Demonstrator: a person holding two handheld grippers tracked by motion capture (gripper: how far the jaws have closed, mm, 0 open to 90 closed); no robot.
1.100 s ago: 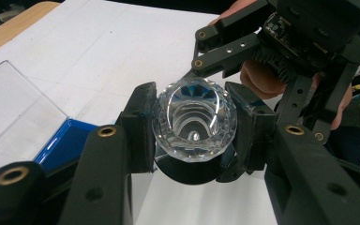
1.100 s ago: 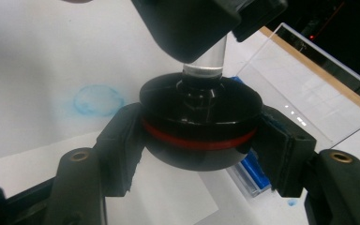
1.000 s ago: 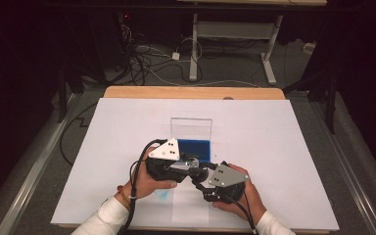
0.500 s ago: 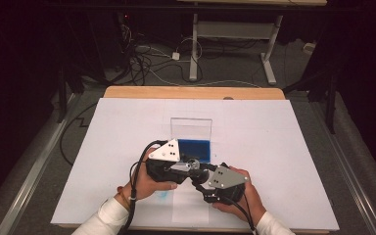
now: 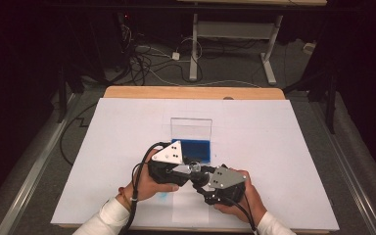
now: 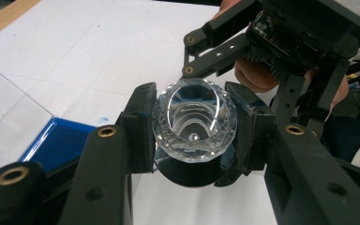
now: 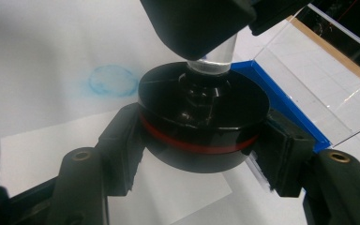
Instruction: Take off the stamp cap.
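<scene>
A person is sitting at a table (image 5: 284, 147) covered in white paper, holding a two-jaw gripper in each hand near the front edge. The two grippers are meeting at the middle, just in front of a clear plastic box (image 5: 191, 131) with a blue floor.

The left gripper (image 5: 190, 167) is pinching a clear faceted glass knob (image 6: 194, 119), its pads pressing on both sides of the knob. In the left gripper view the knob's hollow end is facing the camera, and a round black base (image 6: 192, 173) is showing just beneath it.

The right gripper (image 5: 199, 180) is clamping that black base (image 7: 201, 122), a thick disc with a thin red ring around its side. Its jaws have just been closing, and they are now pressing on opposite sides of the disc. In the right gripper view the glass knob (image 7: 211, 58) is standing on the middle of the disc's top, joined to it.

The knob and base are being held together between the two grippers, just above the paper. A faint blue smudge (image 7: 112, 80) is marking the paper near the base, and a loose white sheet (image 7: 178, 187) is lying under the right gripper.
</scene>
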